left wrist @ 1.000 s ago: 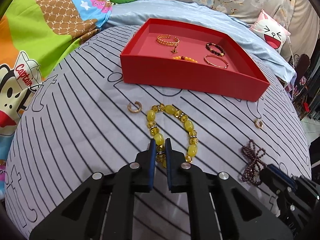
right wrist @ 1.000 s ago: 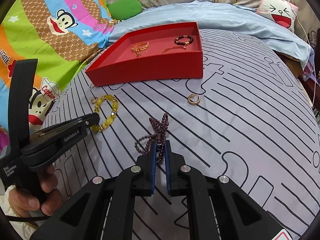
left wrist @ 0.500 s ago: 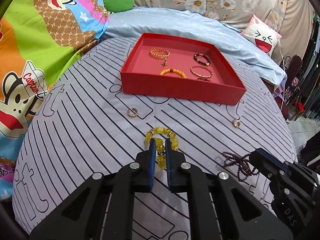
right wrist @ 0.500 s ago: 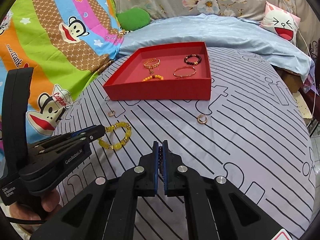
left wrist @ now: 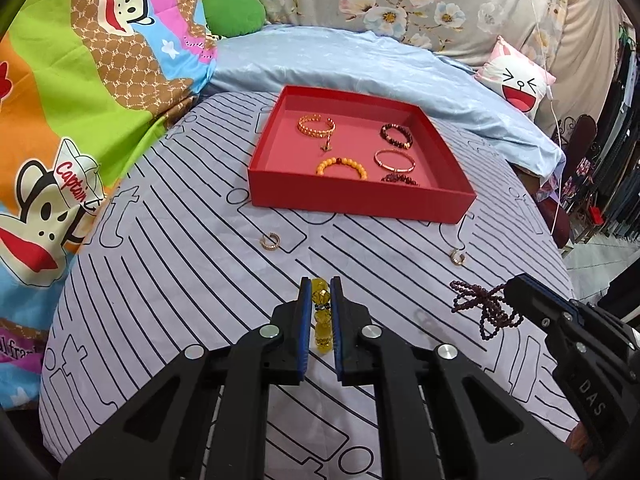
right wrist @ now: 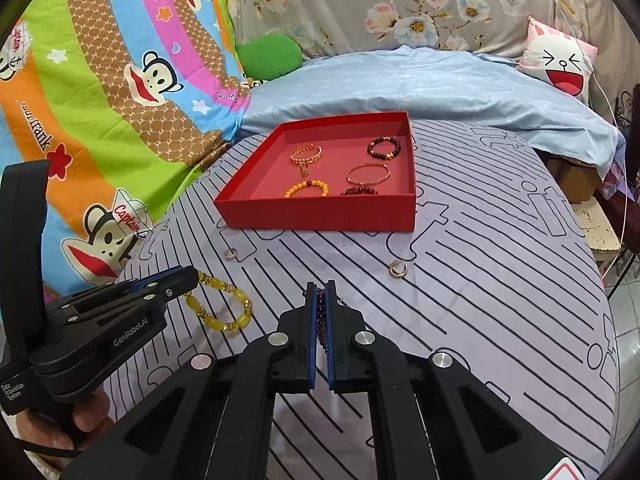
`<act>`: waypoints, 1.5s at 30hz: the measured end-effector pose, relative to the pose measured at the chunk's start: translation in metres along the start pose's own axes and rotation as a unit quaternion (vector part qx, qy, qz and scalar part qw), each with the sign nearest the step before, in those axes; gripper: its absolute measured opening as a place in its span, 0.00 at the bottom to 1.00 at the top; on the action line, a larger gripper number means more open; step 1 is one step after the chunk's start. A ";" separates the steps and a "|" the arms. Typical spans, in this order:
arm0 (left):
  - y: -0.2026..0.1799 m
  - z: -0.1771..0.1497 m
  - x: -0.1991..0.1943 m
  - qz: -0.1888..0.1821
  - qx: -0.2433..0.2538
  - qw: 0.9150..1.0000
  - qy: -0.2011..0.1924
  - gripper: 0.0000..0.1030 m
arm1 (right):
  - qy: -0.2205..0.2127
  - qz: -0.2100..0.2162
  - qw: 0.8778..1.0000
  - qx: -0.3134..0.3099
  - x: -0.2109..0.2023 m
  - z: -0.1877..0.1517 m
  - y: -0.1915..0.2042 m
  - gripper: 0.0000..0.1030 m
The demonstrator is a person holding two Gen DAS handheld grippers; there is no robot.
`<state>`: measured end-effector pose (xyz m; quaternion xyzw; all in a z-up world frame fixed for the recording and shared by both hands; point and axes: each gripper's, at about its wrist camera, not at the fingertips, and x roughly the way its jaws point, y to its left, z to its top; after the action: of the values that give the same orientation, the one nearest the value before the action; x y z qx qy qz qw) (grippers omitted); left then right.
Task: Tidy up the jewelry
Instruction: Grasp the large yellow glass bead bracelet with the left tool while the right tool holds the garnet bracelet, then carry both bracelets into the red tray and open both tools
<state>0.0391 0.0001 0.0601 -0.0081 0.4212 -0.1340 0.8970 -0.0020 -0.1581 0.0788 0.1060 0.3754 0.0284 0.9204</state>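
Left gripper point(left wrist: 320, 292): jaws closed on the yellow bead bracelet point(left wrist: 321, 312); from its own camera only a short run of beads shows between the blue pads, the rest hidden by the fingers.
Yellow bead bracelet, right wrist view point(right wrist: 222, 306): the loop hangs from the left gripper's tip point(right wrist: 188, 280) above the striped sheet point(right wrist: 480, 280); whether its low end touches the sheet cannot be told.
Right gripper point(right wrist: 320, 292): jaws shut on the dark purple bead strand point(right wrist: 320, 312); here only a sliver of beads peeks out between the pads.
Dark purple bead strand, left wrist view point(left wrist: 480, 306): a tangled bunch dangling from the right gripper's tip point(left wrist: 516, 288), well short of the red tray point(left wrist: 360, 196).
Red tray contents: gold chain bracelet point(left wrist: 316, 126), dark bead bracelet point(left wrist: 396, 136), thin rose-gold bangle point(left wrist: 395, 160), orange bead bracelet point(left wrist: 341, 166), and a dark red piece point(left wrist: 400, 179) half cut off by the tray's front wall.
On the sheet: one small gold ring point(left wrist: 270, 241) left of centre, another point(left wrist: 457, 257) to the right, both in front of the tray; details too small to make out.
Person's hand point(right wrist: 80, 420): only fingers show under the left handle.
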 end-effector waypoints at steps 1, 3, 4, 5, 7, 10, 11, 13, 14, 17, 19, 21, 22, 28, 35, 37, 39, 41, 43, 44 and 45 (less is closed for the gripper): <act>0.001 0.002 -0.002 -0.002 0.000 1.000 -0.001 0.09 | -0.001 0.001 1.000 0.001 -0.001 0.002 0.000 0.04; 0.001 0.005 -0.005 -0.003 0.000 1.000 -0.003 0.09 | -0.003 0.001 1.000 0.001 -0.002 0.004 0.000 0.04; 0.002 0.008 -0.006 -0.004 0.001 1.000 -0.004 0.09 | -0.005 0.001 1.000 0.000 -0.002 0.006 0.000 0.04; 0.002 0.010 -0.007 -0.004 0.001 1.000 -0.005 0.09 | -0.006 0.001 1.000 0.001 -0.003 0.008 0.000 0.04; 0.001 0.015 -0.010 -0.005 0.002 1.000 -0.008 0.09 | -0.010 0.003 1.000 0.002 -0.003 0.014 0.000 0.04; -0.001 0.025 -0.013 -0.005 0.008 1.000 -0.017 0.09 | -0.017 0.003 1.000 -0.002 -0.002 0.023 0.001 0.04; -0.002 0.030 -0.013 -0.005 0.011 1.000 -0.021 0.09 | -0.019 0.003 1.000 -0.002 -0.002 0.026 0.001 0.04; -0.005 0.039 -0.013 -0.007 0.016 0.999 -0.027 0.09 | -0.025 0.005 1.000 -0.002 0.000 0.035 0.000 0.04; -0.007 0.044 -0.013 -0.009 0.018 0.999 -0.030 0.09 | -0.028 0.005 1.000 -0.002 0.002 0.039 0.000 0.04; -0.012 0.063 -0.011 -0.015 0.026 0.999 -0.043 0.09 | -0.037 0.006 0.999 -0.003 0.007 0.055 -0.001 0.04; -0.016 0.078 -0.007 -0.016 0.031 0.998 -0.052 0.09 | -0.046 0.005 0.999 -0.006 0.012 0.071 -0.001 0.04; -0.019 0.092 -0.003 -0.017 0.035 0.998 -0.059 0.09 | -0.052 0.006 0.999 -0.007 0.018 0.085 -0.002 0.04; -0.019 0.098 -0.001 -0.017 0.036 0.997 -0.061 0.09 | -0.056 0.004 0.998 -0.008 0.022 0.094 -0.003 0.04; -0.025 0.141 0.030 -0.015 0.044 0.996 -0.071 0.09 | -0.061 0.001 0.998 -0.006 0.056 0.131 -0.007 0.04; -0.021 0.167 0.080 -0.010 0.042 0.998 -0.055 0.09 | -0.047 0.007 0.999 0.002 0.109 0.158 -0.013 0.04; -0.020 0.169 0.095 -0.006 0.045 0.998 -0.049 0.09 | -0.040 0.007 0.999 0.003 0.124 0.161 -0.013 0.04; -0.018 0.172 0.113 0.001 0.046 0.998 -0.041 0.09 | -0.032 0.006 0.999 0.004 0.138 0.163 -0.015 0.04; -0.016 0.173 0.126 0.005 0.045 0.998 -0.033 0.09 | -0.024 0.002 1.000 0.006 0.152 0.163 -0.017 0.04; -0.014 0.173 0.141 0.013 0.044 0.999 -0.026 0.09 | -0.014 -0.001 1.000 0.011 0.165 0.162 -0.021 0.04; -0.014 0.174 0.146 0.018 0.045 0.999 -0.023 0.09 | -0.011 -0.002 1.000 0.013 0.169 0.161 -0.022 0.04; -0.013 0.174 0.151 0.021 0.045 0.999 -0.022 0.09 | -0.006 -0.004 1.000 0.016 0.175 0.159 -0.025 0.04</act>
<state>0.2597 -0.0673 0.0604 0.0386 0.3952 -0.1337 0.9080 0.2335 -0.1870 0.0647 0.1191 0.3703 0.0183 0.9211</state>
